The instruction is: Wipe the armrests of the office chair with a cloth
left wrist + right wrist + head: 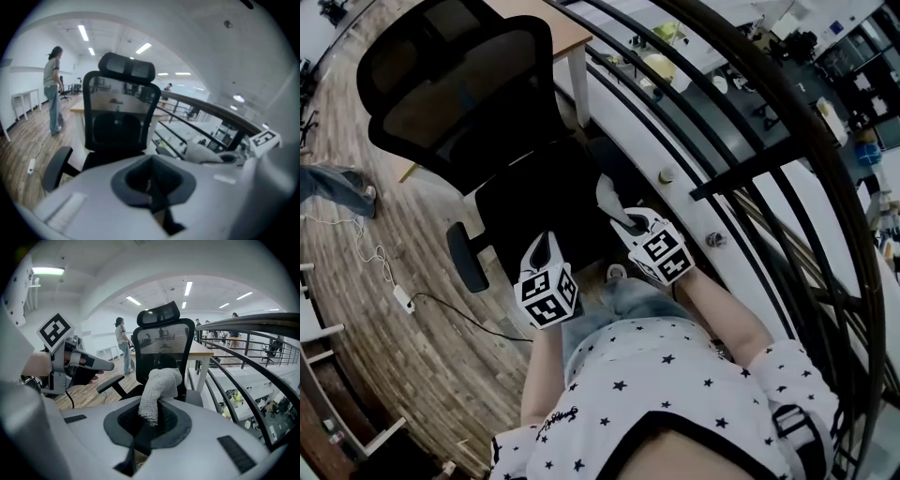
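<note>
A black office chair [487, 122] with a mesh back stands right in front of me. Its left armrest [469, 258] shows at the seat's left side. Its right armrest [194, 397] lies just past the cloth in the right gripper view. My right gripper [625, 221] is shut on a white knitted cloth [607, 194], which sticks up out of the jaws [157, 385] over the seat's right side. My left gripper [546, 244] hangs over the seat's front, shut with nothing in it. In the left gripper view the chair [119, 122] fills the middle.
A black metal railing [750, 169] runs close along the chair's right side. A wooden desk [553, 28] stands behind the chair. A person [52, 89] stands on the wooden floor at the far left. A cable with a power strip [401, 298] lies left of the chair.
</note>
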Demonstrator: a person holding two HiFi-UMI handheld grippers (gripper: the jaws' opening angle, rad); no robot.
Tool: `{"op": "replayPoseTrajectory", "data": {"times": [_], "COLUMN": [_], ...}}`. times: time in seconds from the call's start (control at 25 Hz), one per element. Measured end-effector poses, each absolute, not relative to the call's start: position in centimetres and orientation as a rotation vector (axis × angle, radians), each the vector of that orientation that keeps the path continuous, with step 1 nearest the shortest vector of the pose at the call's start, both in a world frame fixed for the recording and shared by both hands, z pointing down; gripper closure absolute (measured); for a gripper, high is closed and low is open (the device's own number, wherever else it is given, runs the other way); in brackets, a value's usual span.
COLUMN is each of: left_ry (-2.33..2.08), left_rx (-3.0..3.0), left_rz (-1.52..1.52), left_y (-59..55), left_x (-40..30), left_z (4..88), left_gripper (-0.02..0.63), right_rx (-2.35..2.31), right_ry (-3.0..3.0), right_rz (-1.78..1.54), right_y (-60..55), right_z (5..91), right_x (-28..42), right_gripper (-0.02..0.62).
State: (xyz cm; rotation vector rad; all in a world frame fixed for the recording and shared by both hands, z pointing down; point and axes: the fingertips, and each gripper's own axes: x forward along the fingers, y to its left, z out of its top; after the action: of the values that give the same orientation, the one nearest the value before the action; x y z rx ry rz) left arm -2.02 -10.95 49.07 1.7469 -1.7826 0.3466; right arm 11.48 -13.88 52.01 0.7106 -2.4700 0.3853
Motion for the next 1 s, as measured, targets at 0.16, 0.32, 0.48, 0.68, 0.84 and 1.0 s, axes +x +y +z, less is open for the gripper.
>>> {"op": "replayPoseTrajectory", "data": {"times": [0.16,0.32,0.48,0.68,0.84,1.0], "left_ry": [-1.788,-1.785,-1.771,-1.758,-1.741,-1.723], "left_rx": [1.715,1.696,1.666,1.650,1.658,1.674], "left_rz": [0.344,0.331,0.345,0.361,0.376,0.397], "left_y": [-11.0,-11.4,-11.4,-11.8,-12.9,-14.1], "left_x": [-1.7,-1.6,-1.5,-1.7,-2.2,-2.2], "left_z": [49.5,50.1,51.0,52.0,52.5,53.5], "left_gripper": [0.603,0.603,0.603,0.603,0.603,0.603], "right_rx": [0.725,0.729,0.744,0.752,0.756,0.758], "right_ry": [-2.464,-2.446,-2.428,-2.406,-2.376,-2.333], "right_rz": [0.390,0.387,0.373,0.324,0.286,0.244], "right_y": [-15.5,-17.7,-20.3,-23.6,-26.5,-29.3], "right_z": [52.5,53.8,54.6,55.8,57.0,59.1], "right_x": [12.5,12.9,13.0,12.3,11.5,11.2], "right_gripper": [0.566,0.566,0.566,0.566,0.566,0.566]}}
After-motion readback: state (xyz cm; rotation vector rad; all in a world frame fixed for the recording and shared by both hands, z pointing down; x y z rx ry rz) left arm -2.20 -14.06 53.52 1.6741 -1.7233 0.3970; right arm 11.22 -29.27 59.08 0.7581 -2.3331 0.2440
